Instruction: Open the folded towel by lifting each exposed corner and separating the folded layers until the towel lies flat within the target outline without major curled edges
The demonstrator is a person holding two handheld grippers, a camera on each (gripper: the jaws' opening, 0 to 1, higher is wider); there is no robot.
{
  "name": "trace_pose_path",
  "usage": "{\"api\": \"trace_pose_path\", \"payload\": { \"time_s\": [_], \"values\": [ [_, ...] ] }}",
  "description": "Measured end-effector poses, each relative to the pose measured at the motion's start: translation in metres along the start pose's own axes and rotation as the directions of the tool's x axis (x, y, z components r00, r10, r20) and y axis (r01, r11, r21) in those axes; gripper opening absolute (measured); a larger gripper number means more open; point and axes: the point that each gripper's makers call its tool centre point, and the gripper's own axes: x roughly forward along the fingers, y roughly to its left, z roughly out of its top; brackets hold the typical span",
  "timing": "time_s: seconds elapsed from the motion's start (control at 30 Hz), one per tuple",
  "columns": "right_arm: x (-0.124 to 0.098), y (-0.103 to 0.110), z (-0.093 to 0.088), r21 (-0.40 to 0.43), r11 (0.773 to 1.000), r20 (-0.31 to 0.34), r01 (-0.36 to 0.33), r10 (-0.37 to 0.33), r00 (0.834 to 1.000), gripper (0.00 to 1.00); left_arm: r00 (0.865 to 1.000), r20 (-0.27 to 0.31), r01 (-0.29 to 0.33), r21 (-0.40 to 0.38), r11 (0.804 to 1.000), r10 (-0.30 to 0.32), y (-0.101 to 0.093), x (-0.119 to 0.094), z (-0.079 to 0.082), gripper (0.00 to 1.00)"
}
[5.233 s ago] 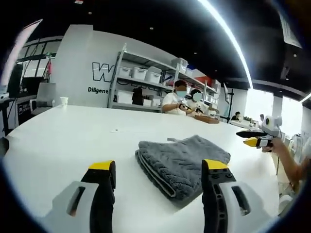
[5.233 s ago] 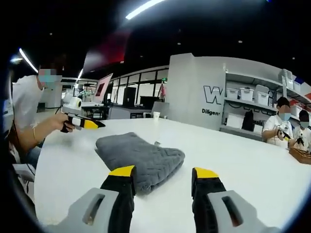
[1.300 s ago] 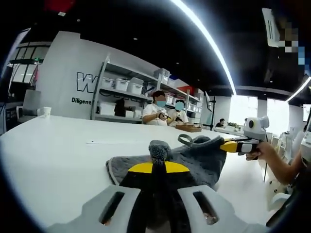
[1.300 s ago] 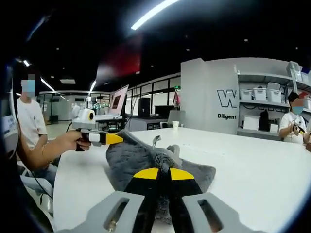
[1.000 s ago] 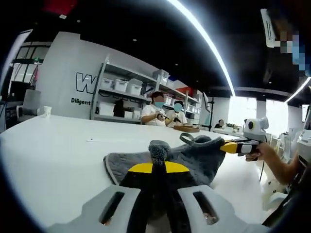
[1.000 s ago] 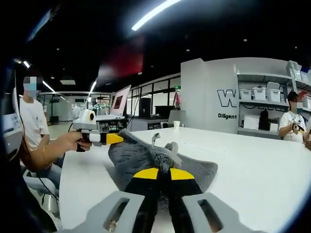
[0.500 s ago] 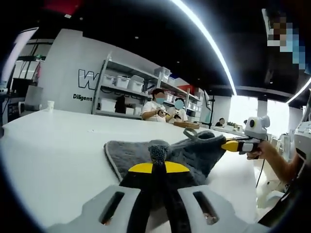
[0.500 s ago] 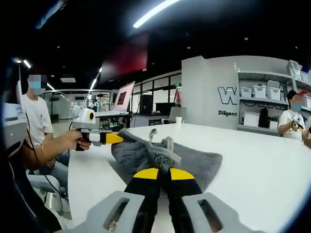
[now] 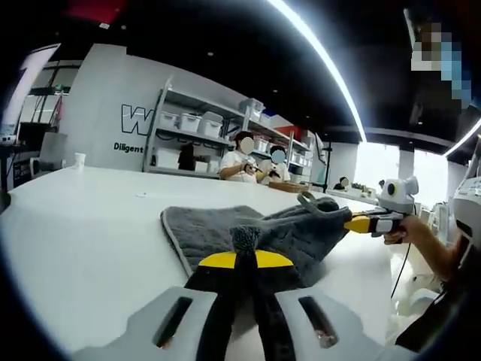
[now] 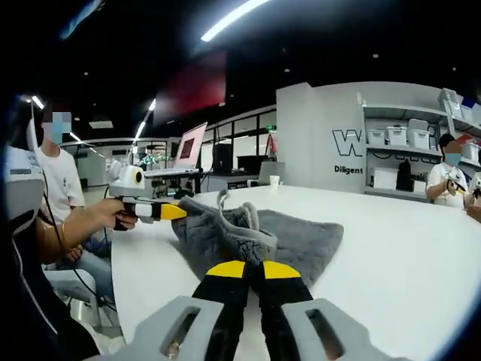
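**Both grippers clamped on towel corners, top layer being drawn open**

The left hand-held gripper is clenched on a bunched corner of the grey towel, its yellow-tipped jaws pressed together with a tuft of cloth poking up between them. The right hand-held gripper grips another corner the same way. The towel lies on the white bench, partly unfolded: one layer is spread flat while the held edges rise off the surface in a ridge between the two grippers.

The step in hand looks like separating the folded layers. The next move likely calls for drawing the two corners apart and outward, then lowering them so the edge lands without curling. No target outline is visible on the bench.

Shelving with storage bins stands behind, where seated people work.
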Motion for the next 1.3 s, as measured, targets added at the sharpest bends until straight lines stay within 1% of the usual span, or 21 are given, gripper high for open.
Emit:
{"api": "trace_pose_path", "payload": {
  "time_s": [0.1,0.17,0.57,0.7,0.77,1.13,1.3],
  "values": [
    [-0.003,0.002,-0.003,0.004,1.000,0.000,0.002,-0.002,1.000,0.00,1.000,-0.009,0.002,0.008,1.000,-0.002,-0.002,-0.003,-0.003,0.04],
    [-0.006,0.006,-0.010,0.008,1.000,-0.010,0.005,-0.004,1.000,0.00,1.000,-0.018,0.000,0.012,1.000,0.000,-0.004,-0.007,-0.008,0.04],
    [-0.016,0.013,-0.023,0.014,1.000,-0.025,0.018,-0.017,1.000,0.00,0.999,-0.039,0.005,0.039,0.999,-0.003,-0.013,-0.020,-0.017,0.04],
    [-0.018,0.015,-0.026,0.009,1.000,-0.032,0.020,-0.020,0.999,0.00,0.998,-0.062,0.011,0.067,0.998,-0.007,-0.015,-0.023,-0.021,0.04],
    [-0.018,0.016,-0.027,0.010,1.000,-0.034,0.022,-0.022,0.999,0.00,0.998,-0.064,0.010,0.074,0.997,-0.005,-0.016,-0.023,-0.021,0.04],
    [-0.023,0.017,-0.032,0.003,0.999,-0.047,0.036,-0.036,0.998,0.01,0.997,-0.075,0.006,0.074,0.997,-0.001,-0.019,-0.030,-0.027,0.05],
    [-0.027,0.018,-0.032,-0.002,0.999,-0.046,0.048,-0.049,0.998,0.01,0.996,-0.084,0.004,0.087,0.996,0.003,-0.022,-0.034,-0.029,0.05]
  ]
}}
